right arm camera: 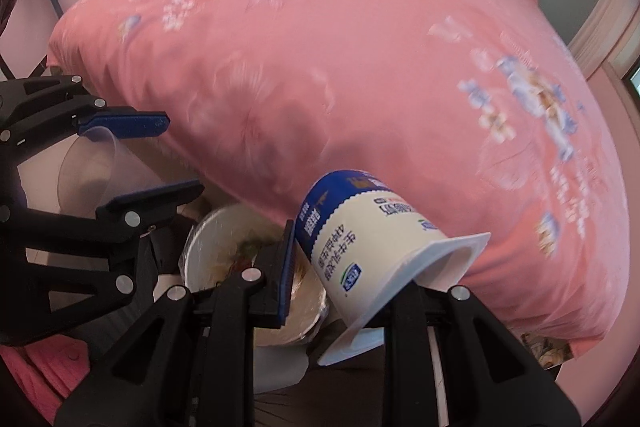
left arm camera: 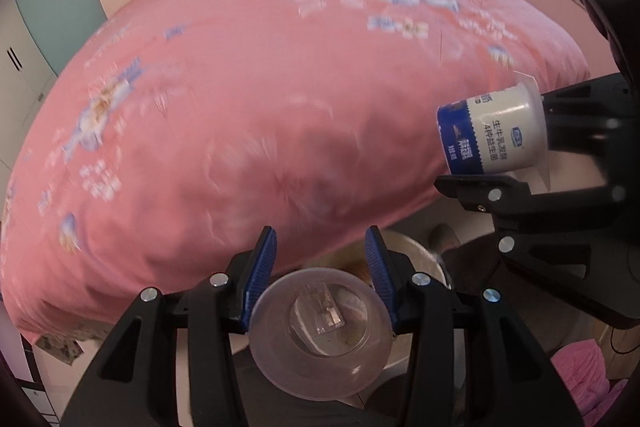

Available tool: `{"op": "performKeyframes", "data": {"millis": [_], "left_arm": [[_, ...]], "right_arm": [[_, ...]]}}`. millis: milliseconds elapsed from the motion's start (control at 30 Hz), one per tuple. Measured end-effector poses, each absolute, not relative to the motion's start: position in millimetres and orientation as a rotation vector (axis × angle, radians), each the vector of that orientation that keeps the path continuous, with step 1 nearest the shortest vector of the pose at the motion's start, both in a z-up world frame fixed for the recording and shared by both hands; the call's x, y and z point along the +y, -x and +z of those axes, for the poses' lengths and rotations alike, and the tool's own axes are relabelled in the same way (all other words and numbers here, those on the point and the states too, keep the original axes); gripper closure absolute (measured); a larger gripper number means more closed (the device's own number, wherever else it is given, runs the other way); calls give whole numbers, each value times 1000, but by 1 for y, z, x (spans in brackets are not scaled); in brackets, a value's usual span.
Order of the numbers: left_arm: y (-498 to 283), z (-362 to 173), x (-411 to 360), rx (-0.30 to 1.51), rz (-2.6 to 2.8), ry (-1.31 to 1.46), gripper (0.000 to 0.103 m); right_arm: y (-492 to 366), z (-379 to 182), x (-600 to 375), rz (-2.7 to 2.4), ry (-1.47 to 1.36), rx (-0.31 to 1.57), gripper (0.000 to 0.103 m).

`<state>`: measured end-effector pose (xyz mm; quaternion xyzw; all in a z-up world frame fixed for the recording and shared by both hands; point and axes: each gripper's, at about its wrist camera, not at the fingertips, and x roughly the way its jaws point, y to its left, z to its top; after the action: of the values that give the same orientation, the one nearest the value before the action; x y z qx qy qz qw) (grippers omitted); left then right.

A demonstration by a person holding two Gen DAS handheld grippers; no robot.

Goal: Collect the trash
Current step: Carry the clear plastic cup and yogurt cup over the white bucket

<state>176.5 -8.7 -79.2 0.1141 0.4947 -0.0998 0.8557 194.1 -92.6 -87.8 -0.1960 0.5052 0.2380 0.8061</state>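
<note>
Below the foot of the pink floral bed point(right arm camera: 360, 67) sits the landmark for this step — a white bin point(right arm camera: 208, 247) with food scraps already in it, lying beneath both grippers.

Nearest, the left gripper point(left arm camera: 320, 275) has its blue pads clamped on a clear plastic cup point(left arm camera: 320, 331), base toward the camera. From the right wrist view that cup point(right arm camera: 92, 171) hangs to the left of the bin and slightly above its rim. The right gripper point(right arm camera: 340, 259) is closed tight on the rim of a blue-and-white yogurt cup point(right arm camera: 360, 239), which tilts with its blue base up and toward the bed; in the left wrist view the same yogurt cup point(left arm camera: 492, 135) juts out sideways against the quilt.

Judging by this, the step is dropping both pieces into the bin. To do it well:

1. Bring each cup squarely over the bin's opening before letting go — the yogurt cup looks closer to it than the clear one.
2. Keep clear of the quilt edge just beyond the bin.
3. Tip the yogurt cup's mouth downward only over the bin, since residue may drip.
</note>
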Motion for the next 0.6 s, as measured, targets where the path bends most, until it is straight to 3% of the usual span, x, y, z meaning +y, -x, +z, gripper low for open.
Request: {"op": "performKeyframes", "data": {"millis": [600], "left_arm": [[-169,-166,4,1198,-203,-186,55]], "right_arm": [[-190,-171,-96,510,433,1217,80]]}}
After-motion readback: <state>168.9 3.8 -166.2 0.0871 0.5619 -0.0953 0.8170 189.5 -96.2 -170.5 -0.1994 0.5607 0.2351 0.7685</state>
